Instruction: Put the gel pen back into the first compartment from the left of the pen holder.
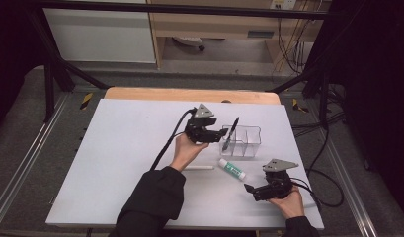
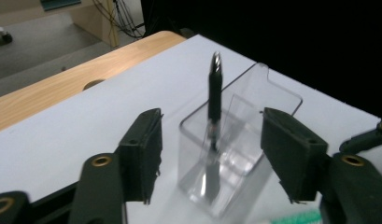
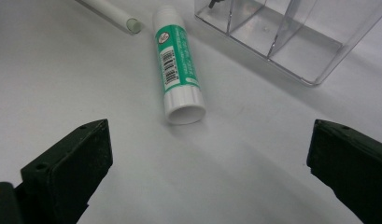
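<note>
I can't read a single word or number anywhere here. The glue stick [image 3: 178,70] lying ahead of my right claw carries a green label with a barcode and a small round emblem near its cap end, but the print around them is too fine and blurred for me to make out. From the high view the same glue stick [image 1: 232,169] shows just green marks on white.

We see a black pen [image 2: 215,93] in a clear organiser [image 2: 254,140], a green-and-white glue stick [image 3: 178,70] with a barcode, a white tube [image 1: 198,168], a white table [image 1: 120,148].
</note>
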Tool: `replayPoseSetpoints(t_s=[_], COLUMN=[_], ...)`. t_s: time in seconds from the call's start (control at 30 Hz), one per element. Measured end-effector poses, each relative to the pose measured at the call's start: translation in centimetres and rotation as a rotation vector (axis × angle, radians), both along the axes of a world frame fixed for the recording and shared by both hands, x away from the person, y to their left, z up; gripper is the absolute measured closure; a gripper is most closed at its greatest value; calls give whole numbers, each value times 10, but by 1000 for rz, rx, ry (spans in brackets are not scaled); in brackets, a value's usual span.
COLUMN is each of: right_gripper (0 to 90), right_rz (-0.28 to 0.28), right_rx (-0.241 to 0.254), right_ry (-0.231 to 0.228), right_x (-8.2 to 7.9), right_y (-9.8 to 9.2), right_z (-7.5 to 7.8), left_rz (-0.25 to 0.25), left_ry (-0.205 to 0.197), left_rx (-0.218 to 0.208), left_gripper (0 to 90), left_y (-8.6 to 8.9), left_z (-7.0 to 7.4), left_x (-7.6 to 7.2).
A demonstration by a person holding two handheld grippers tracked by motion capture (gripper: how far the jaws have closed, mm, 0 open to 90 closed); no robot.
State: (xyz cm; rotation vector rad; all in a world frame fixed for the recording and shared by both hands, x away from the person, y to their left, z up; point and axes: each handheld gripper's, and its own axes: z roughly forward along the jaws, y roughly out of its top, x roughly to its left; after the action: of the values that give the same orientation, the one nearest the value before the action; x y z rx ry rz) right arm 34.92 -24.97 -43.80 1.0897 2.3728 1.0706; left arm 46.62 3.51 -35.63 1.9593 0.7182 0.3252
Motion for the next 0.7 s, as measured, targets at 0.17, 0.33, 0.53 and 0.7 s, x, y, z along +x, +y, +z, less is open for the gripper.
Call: replayPoseSetpoints(t_s=[0.17, 0.33, 0.53, 0.7], right_gripper=[10, 10, 9, 9], right_rz=[1, -1, 0, -1], right_rx=[-4, -9, -12, -12], right_ry=[6, 4, 6, 10], right_x=[0, 0, 0, 0], right_y=[0, 0, 1, 1], right_z=[0, -1, -1, -1], left_rz=[32, 38, 31, -10], left_ry=[15, 43, 76, 97], left_rx=[59, 112, 169, 227], left_gripper=[232, 161, 131, 122], left_y=[30, 54, 70, 75], left_z=[-7, -18, -30, -41], left_x=[-12, -23, -34, -43])
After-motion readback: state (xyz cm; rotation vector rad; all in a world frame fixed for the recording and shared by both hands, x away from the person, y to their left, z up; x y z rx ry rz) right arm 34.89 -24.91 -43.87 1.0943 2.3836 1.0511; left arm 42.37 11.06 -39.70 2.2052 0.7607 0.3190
